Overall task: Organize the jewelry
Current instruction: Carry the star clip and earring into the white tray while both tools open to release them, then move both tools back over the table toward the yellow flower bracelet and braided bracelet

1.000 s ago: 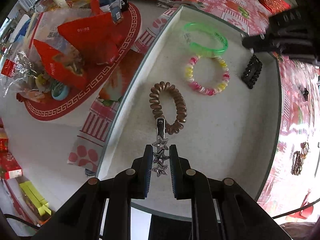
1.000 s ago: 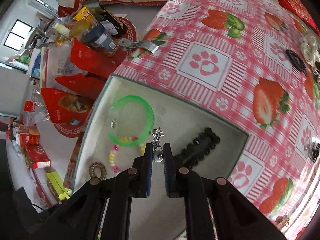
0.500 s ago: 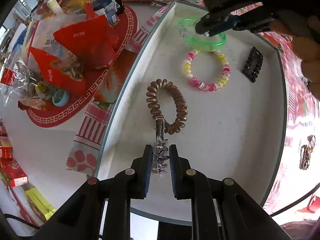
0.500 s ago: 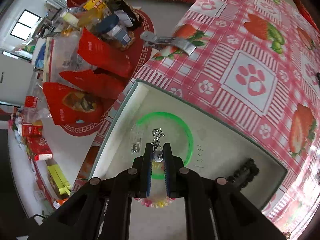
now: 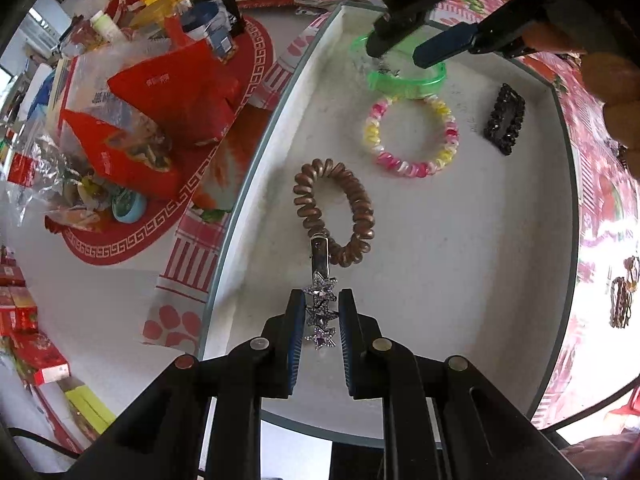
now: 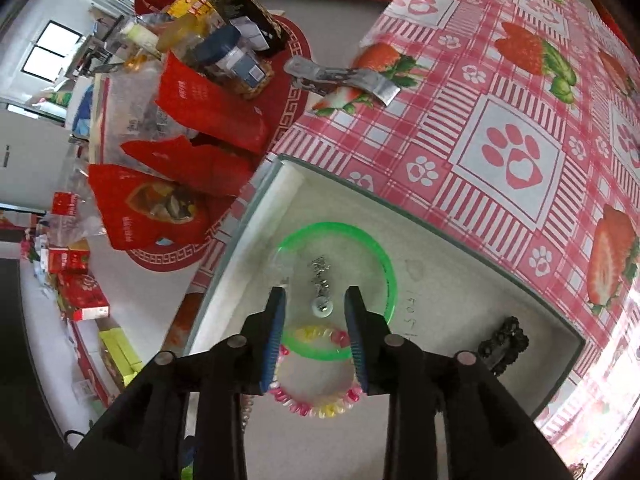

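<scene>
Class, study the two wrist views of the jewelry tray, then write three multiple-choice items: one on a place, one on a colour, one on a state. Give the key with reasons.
1. Where does the small silver earring lie?
A. inside the green bangle
B. on the tablecloth
C. on the black clip

2. What colour is the coil hair tie nearest the left gripper?
A. blue
B. brown
C. white

3. How is the right gripper?
A. shut on the earring
B. shut on the bangle
C. open, the earring released

Key: A, the bangle rings it on the tray floor; B, its coils are bronze-brown; C, its fingers have just opened and stand clear of the earring.
</scene>
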The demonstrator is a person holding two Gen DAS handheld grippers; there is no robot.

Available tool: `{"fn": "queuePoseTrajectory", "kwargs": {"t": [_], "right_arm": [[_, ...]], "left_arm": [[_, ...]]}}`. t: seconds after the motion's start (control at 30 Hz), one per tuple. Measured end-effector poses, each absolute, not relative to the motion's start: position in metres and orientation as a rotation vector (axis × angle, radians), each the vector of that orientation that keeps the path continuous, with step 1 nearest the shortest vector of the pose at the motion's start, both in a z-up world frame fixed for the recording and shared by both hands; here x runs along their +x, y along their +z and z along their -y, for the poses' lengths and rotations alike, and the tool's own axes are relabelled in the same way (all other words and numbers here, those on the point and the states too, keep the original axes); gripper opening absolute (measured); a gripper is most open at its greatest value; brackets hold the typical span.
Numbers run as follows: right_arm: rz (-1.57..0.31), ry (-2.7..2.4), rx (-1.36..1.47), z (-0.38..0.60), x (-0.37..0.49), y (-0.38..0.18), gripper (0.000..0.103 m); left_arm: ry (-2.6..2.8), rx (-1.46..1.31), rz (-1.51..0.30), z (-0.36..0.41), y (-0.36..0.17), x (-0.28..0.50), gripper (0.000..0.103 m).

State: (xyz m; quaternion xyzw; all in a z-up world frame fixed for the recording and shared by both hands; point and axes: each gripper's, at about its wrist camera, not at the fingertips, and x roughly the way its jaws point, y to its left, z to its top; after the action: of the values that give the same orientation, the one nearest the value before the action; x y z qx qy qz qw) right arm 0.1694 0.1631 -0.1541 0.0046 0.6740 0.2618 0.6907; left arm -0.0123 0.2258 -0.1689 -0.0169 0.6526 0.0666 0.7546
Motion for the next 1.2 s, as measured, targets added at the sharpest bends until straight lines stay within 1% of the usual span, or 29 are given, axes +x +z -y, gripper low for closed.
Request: {"fn": "queuePoseTrajectory", "kwargs": {"t": [0.17, 0.37, 0.4, 0.43, 0.47, 0.53, 0.8, 0.83, 0.87, 0.9, 0.97, 1.13, 1.17, 1.2], "right_arm": [[-1.479, 0.602, 0.027, -0.154, 0.161, -0.135, 0.039], [-1.47, 0.568, 0.067, -0.12, 0.143, -0.117, 0.039], [-1.472, 0.56, 0.072, -0.114, 0.14, -0.116, 0.039], [-1.474, 0.554, 0.074, -0.109, 0.137, -0.115, 0.039], [-1.477, 0.547, 0.077, -0.102, 0.133, -0.114, 0.039], [-1.48, 0.535, 0.08, -0.092, 0.126, -0.113, 0.039], [-1.487, 0.499, 0.103, -0.061, 0.107, -0.109, 0.039], [-1.492, 0.497, 0.113, -0.058, 0.104, -0.109, 0.04], [-1.497, 0.497, 0.12, -0.055, 0.102, -0.109, 0.047], [-1.5, 0.496, 0.128, -0.052, 0.099, -0.108, 0.058], [-1.5, 0.493, 0.145, -0.045, 0.094, -0.105, 0.068], [-1.501, 0.44, 0.176, -0.016, 0.079, -0.102, 0.071], [-1.503, 0.424, 0.184, -0.009, 0.078, -0.102, 0.074], [-1.505, 0.404, 0.195, -0.001, 0.076, -0.102, 0.081]], "left_arm": [[0.136, 0.016, -1.398, -0.221, -0.164, -0.012, 0.023], [0.124, 0.006, -1.368, -0.221, -0.151, -0.006, 0.024], [0.119, 0.006, -1.368, -0.22, -0.149, -0.004, 0.029], [0.115, 0.008, -1.37, -0.22, -0.149, -0.003, 0.07], [0.126, 0.014, -1.368, -0.219, -0.147, -0.003, 0.103], [0.146, 0.039, -1.327, -0.216, -0.139, -0.003, 0.103], [0.121, 0.09, -1.328, -0.208, -0.125, 0.004, 0.103], [0.12, 0.094, -1.328, -0.207, -0.123, 0.004, 0.103], [0.119, 0.101, -1.329, -0.206, -0.121, 0.004, 0.103], [0.115, 0.108, -1.33, -0.204, -0.12, 0.003, 0.103], [0.107, 0.123, -1.335, -0.199, -0.115, 0.003, 0.103], [0.07, 0.15, -1.337, -0.182, -0.104, 0.005, 0.103], [0.065, 0.163, -1.333, -0.176, -0.101, 0.006, 0.103], [0.058, 0.178, -1.33, -0.17, -0.099, 0.008, 0.103]]}}
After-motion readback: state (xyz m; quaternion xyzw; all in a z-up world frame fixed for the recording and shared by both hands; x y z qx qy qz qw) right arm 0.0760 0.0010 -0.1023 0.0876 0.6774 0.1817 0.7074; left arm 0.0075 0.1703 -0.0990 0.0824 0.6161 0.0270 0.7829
